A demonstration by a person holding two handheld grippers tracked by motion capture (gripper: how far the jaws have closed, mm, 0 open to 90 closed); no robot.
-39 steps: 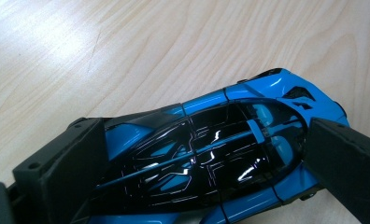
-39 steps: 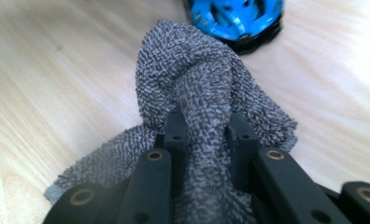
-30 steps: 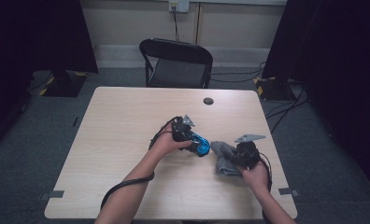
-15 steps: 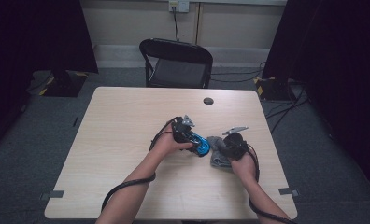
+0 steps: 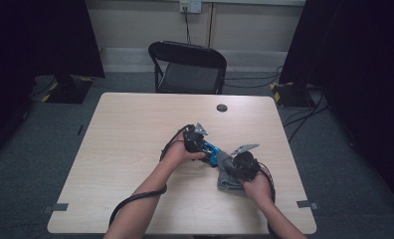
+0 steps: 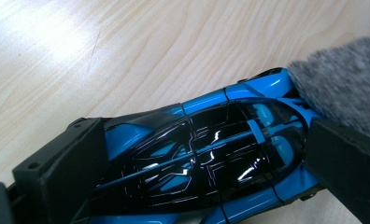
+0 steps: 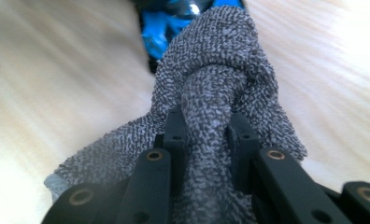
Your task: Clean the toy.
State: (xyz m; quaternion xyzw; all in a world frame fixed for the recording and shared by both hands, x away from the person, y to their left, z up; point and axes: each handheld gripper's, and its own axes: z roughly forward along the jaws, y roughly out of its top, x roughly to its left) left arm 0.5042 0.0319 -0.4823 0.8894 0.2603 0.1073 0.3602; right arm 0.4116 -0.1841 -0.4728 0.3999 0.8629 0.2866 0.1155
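- Near the middle of the table (image 5: pixel 135 149), the blue toy car (image 5: pixel 211 151) sits clamped across its body by the left gripper (image 5: pixel 205 147); in the left gripper view both black jaws press the flanks of the car (image 6: pixel 206 154), which lies low over the wood.
- Right of the car, the right gripper (image 5: pixel 233 164) has its jaws drawn narrow on a bunched fold of grey cloth (image 5: pixel 227 175); in the right gripper view the cloth (image 7: pixel 216 98) bulges up between the jaws and reaches forward to the car (image 7: pixel 162 23).
- Compared with a second ago, the right hand (image 5: pixel 257 186) has moved in from the right towards the car, carrying the cloth with it. Back then the cloth lay a little apart from the car; now its leading edge touches the car's near end, as the grey corner (image 6: pixel 346 88) in the left gripper view also shows.
- Beside that, the left hand (image 5: pixel 177 154) and the car have kept their place, and the right jaws have kept the same narrow grip on the cloth.
- Judging from this, the job is wiping the car with the cloth, and the approach has ended: contact is only at the car's end, so most of the body is probably not yet rubbed.
- Behind the car, a small dark disc (image 5: pixel 222 107) lies near the table's far edge, well apart from the work, with a black chair (image 5: pixel 187 64) beyond it.
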